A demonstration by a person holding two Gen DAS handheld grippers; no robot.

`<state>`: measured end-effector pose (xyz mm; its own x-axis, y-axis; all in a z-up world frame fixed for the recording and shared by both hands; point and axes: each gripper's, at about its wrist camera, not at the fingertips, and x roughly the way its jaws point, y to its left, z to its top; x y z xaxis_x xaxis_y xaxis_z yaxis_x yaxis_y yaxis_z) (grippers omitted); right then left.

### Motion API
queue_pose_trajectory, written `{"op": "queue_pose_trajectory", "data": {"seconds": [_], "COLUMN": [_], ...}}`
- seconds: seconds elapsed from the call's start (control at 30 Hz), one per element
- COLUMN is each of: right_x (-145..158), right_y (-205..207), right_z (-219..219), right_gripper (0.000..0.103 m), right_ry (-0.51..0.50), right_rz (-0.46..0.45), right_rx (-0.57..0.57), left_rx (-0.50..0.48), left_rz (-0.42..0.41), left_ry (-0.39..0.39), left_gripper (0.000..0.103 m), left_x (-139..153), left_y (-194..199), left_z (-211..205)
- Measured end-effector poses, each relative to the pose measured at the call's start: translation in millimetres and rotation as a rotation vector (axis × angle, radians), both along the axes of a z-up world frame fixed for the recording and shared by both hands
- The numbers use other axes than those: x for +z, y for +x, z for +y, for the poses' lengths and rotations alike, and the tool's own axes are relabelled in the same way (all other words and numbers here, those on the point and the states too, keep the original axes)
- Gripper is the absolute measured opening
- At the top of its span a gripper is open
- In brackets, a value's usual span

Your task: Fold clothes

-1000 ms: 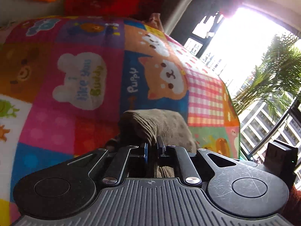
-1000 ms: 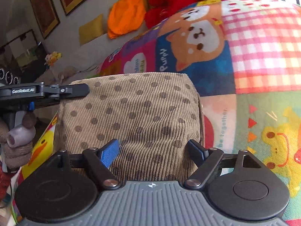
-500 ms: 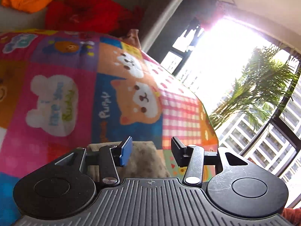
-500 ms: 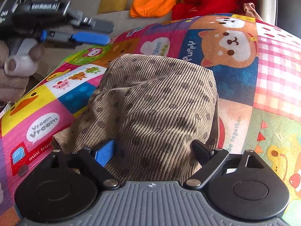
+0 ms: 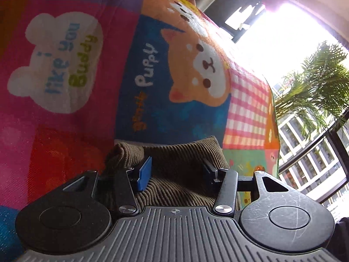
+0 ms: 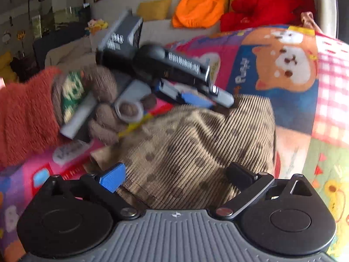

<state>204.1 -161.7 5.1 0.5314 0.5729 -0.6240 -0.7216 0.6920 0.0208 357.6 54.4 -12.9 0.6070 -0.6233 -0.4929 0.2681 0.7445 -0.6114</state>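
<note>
Bright cartoon patchwork covers the blanket (image 5: 72, 69) that serves as the folding surface, with an orange cushion (image 6: 197, 6) and a red plush (image 6: 264, 8) on the sofa behind it. At its middle lies the brown dotted corduroy garment (image 6: 196, 148), already doubled into a thick bundle, which suggests the fold is well along. Its rounded folded edge sits between the jaws of the left gripper (image 5: 174, 170), which are spread and not pinching, probably lined up to take that edge for the next turn. Closer in, the right gripper (image 6: 174, 174) straddles the near hem with its jaws opening wide, clear of the cloth, seemingly letting it settle flat. A gloved hand (image 6: 104, 109) in a fuzzy rust sleeve (image 6: 24, 118) carries the left tool
</note>
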Motion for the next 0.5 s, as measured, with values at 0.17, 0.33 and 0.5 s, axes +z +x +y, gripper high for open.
{"op": "queue_pose_trajectory", "data": {"seconds": [0.17, 0.33, 0.5], "right_x": [17.9, 49.5, 35.4], "right_y": [11.0, 54.3, 114.9], "right_z": [-18.6, -65.3, -76.4], "right_gripper": [0.103, 0.103, 0.103], "right_ry": [0.132, 0.306, 0.312], "right_rz": [0.079, 0.131, 0.159], "right_rx": [0.01, -0.159, -0.42], "left_rx": [-0.01, -0.016, -0.023], "left_rz": [-0.017, -0.024, -0.039], "left_ry": [0.033, 0.03, 0.037], "left_gripper": [0.052, 0.052, 0.052], "left_x": [2.5, 1.6, 0.6], "left_y": [-1.6, -1.6, -4.3], "left_z": [-3.2, -2.4, -0.2]}}
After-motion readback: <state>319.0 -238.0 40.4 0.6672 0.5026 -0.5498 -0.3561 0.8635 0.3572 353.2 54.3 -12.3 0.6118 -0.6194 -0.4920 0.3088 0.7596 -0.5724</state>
